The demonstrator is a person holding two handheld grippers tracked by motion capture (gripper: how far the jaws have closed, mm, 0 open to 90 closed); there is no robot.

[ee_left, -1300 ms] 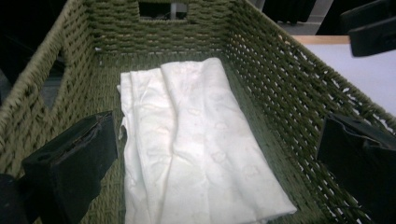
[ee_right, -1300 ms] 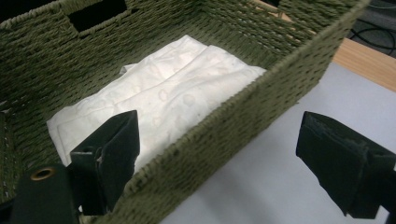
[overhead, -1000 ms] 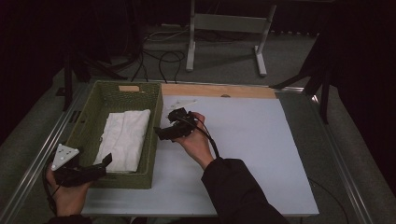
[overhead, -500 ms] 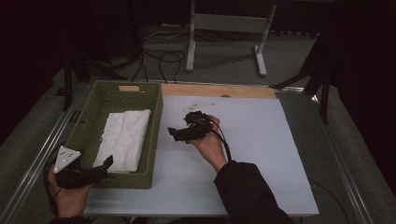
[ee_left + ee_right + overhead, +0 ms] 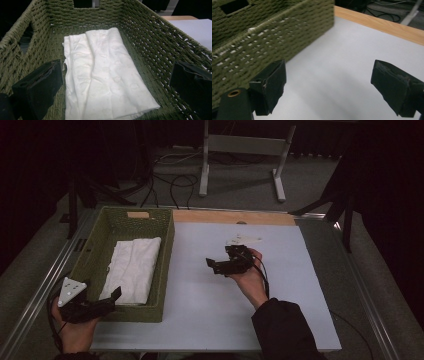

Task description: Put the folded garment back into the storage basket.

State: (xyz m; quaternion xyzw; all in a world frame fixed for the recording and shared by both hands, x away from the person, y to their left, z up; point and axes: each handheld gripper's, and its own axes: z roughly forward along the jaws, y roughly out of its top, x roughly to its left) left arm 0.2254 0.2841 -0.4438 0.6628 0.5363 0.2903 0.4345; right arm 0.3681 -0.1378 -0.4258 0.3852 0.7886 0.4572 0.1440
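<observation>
In the high view, a green woven basket [image 5: 95, 265] at left holds a folded white cloth [image 5: 132, 269]; the left gripper [image 5: 102, 301] sits at its lower-left corner and the right gripper [image 5: 216, 265] at centre. The left gripper view shows wide-spread jaws framing the cloth [image 5: 105, 77] on the basket floor [image 5: 150, 47]. In the right gripper view the jaws gape empty, basket wall [image 5: 262, 40] upper left

White folded cloth [image 5: 105, 75] lies in the green woven basket [image 5: 155, 42] — black fingers [image 5: 37, 87] spread wide.

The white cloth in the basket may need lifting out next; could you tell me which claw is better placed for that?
Probably the left claw: it is open at the near end of the green basket, with the folded white cloth directly ahead. The right claw is open too, but held above the white mat, outside the basket.
</observation>
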